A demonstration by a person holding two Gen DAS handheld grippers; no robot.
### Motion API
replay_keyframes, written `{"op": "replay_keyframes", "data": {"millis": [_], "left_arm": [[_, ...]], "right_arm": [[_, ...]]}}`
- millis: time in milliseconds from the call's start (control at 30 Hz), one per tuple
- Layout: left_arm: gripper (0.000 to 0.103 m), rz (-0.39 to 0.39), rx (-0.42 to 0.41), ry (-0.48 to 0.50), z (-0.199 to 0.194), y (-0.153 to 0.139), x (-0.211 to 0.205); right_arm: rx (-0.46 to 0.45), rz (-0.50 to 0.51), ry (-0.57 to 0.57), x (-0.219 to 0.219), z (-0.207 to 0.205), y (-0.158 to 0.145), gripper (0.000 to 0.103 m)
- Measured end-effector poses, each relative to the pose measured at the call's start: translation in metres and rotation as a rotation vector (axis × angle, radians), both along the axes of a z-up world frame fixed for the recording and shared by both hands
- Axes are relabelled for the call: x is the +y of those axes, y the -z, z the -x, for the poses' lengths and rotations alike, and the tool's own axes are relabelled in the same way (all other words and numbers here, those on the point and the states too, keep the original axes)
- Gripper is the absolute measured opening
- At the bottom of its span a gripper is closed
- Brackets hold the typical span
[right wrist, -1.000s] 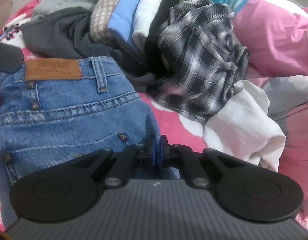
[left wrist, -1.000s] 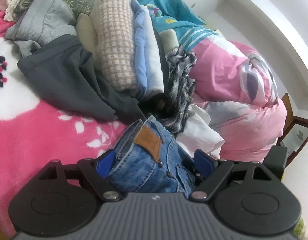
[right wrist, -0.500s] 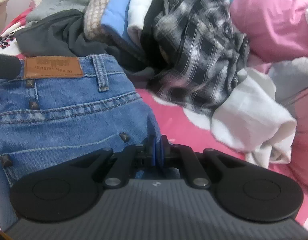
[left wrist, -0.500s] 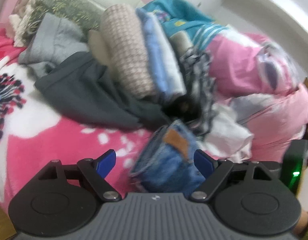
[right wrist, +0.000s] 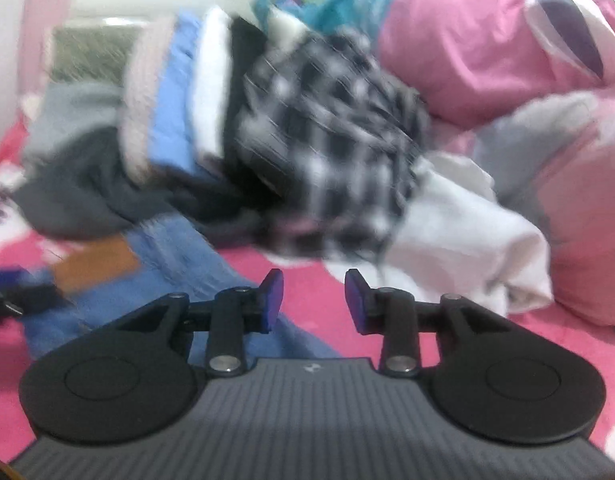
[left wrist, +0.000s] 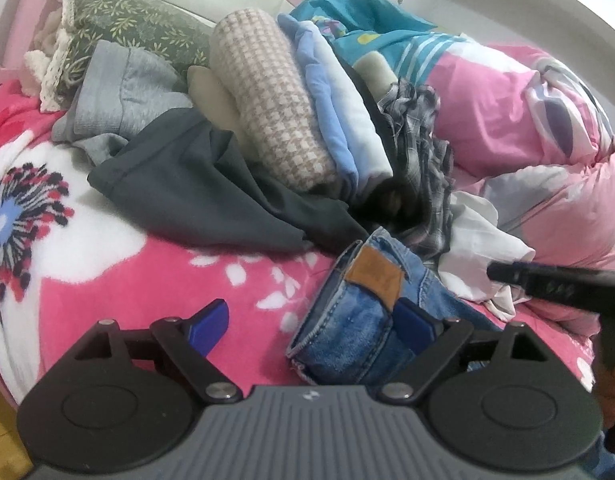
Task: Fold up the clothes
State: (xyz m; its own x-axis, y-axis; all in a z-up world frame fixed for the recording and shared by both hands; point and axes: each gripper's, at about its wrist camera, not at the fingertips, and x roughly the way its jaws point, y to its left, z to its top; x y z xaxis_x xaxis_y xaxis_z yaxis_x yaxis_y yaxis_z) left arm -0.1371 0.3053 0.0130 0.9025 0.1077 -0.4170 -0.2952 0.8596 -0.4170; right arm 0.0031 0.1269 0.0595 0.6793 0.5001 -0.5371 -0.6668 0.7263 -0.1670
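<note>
Left claw (left wrist: 307,322): ribbed grey body, two round black discs, black linkage arms, silver screws, blue pads. Right claw (right wrist: 313,300): same build, small white logo at 12 o'clock on body.

**Two low wrist views over one bed**

Both cameras sit low over the pink blanket (left wrist: 107,280), facing the clothes pile (left wrist: 307,120). The left view is sharp; the right is blurred. Both share the jeans (left wrist: 355,320), plaid shirt (right wrist: 331,152) and pink duvet (right wrist: 467,52).
</note>
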Motion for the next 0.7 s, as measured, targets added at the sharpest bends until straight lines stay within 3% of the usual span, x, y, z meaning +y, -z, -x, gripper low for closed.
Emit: {"op": "replay_keyframes", "data": {"millis": [267,400,700], "left_arm": [[0.091,-0.006,0.0,0.008,0.002,0.002,0.002],[0.091,0.012,0.003,0.012,0.002,0.004,0.005],[0.091,0.018,-0.001,0.008,0.001,0.007,0.006]], "right_arm": [[0.134,-0.056,-0.145,0.04,-0.005,0.003,0.01],[0.222,-0.049,-0.148,0.059,-0.023,0.023,0.007],[0.305,-0.1,-0.132,0.056,-0.034,0.041,0.006]]}}
